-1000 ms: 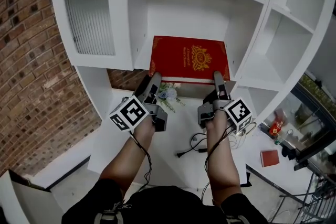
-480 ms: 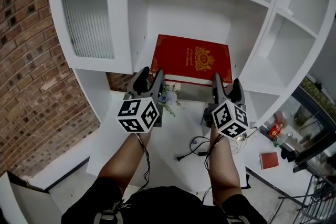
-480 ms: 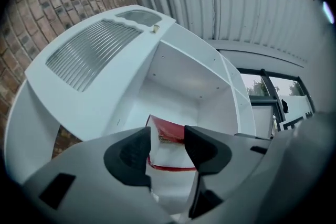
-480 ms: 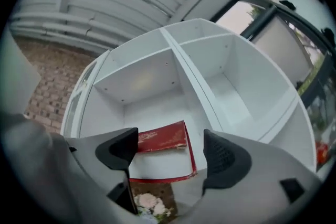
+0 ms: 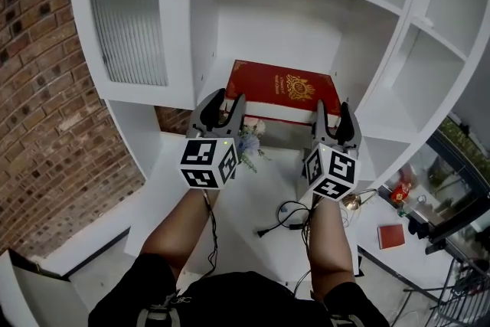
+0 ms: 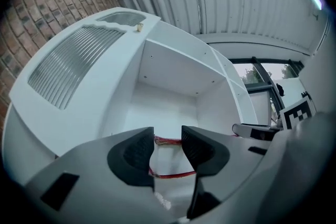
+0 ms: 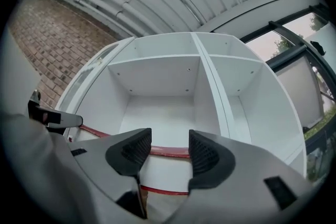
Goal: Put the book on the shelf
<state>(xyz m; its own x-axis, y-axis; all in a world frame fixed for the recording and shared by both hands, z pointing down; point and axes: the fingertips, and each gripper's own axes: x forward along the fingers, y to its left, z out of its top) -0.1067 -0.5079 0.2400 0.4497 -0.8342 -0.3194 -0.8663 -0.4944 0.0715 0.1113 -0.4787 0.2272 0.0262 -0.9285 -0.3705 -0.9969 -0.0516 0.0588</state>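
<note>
Both grippers have rolled since a second ago, so each pair of fingers [image 6: 136,155] now stands side by side. On the left gripper [image 5: 228,99] and the right gripper [image 5: 333,109] the fingers have just been closing, but they are apart and grip nothing. Just beyond the fingertips the red book [image 5: 279,86] lies flat on the white shelf [image 5: 268,27], its near edge showing through both gaps.

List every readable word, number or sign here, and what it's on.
Red book cover: gold title beside a gold emblem, too small to read.
Left marker cube and right marker cube: black-and-white square codes, no words.
Nothing else is legible.
</note>
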